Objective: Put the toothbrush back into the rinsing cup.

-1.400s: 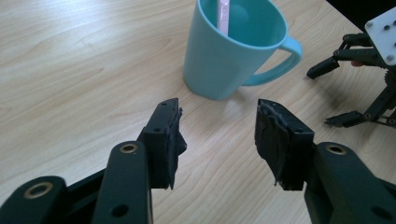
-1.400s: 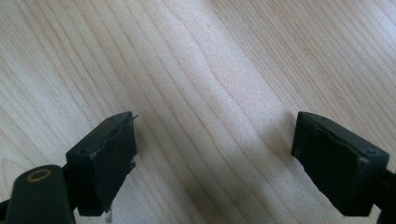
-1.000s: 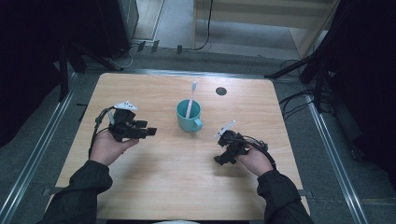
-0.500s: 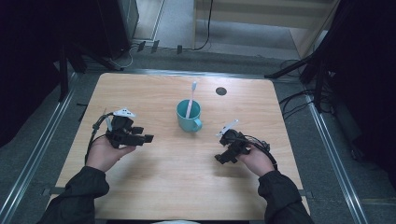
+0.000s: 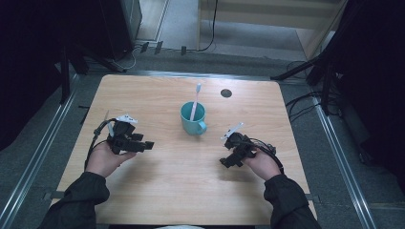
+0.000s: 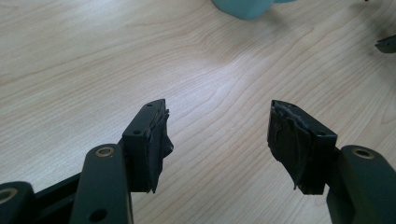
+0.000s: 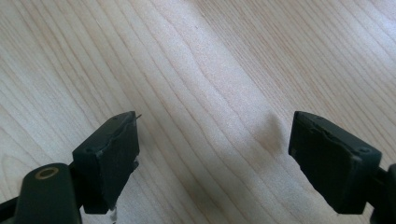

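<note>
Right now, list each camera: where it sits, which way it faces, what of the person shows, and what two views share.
High view: above the person's side, facing forward and down on the wooden table; shows both forearms, left gripper, right gripper, teal mug holding a white toothbrush.
Left gripper view: rides the left gripper, looking along open jaws toward the mug.
Right gripper view: rides the right gripper, jaws open, facing bare tabletop.
Shared: high and left gripper views both show the mug.
</note>
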Available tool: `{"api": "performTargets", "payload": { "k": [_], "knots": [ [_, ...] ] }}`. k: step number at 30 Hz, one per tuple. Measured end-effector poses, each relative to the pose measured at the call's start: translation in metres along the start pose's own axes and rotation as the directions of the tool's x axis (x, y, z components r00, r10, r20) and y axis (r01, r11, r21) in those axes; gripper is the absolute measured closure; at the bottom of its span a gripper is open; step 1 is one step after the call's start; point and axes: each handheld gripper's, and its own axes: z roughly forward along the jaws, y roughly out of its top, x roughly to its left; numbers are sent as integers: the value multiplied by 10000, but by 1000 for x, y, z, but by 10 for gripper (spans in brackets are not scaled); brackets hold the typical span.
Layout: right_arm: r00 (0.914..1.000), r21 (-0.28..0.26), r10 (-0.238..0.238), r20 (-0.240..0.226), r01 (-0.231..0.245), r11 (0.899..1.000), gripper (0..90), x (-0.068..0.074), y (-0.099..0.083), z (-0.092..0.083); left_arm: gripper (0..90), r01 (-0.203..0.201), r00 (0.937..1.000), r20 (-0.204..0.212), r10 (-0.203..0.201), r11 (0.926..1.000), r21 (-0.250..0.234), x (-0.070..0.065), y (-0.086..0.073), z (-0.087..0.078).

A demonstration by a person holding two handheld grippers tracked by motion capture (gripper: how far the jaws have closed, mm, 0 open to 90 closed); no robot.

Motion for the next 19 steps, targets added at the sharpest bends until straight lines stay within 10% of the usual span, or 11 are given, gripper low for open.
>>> {"api": "performTargets", "payload": {
  "k": [19],
  "knots": [
    [10000, 65, -49, -6, 49, 10000, 166, -1, -1, 1, 359, 96, 9992, -383, -81, 9992, 380, 7, -7, 8]
  ]
}}
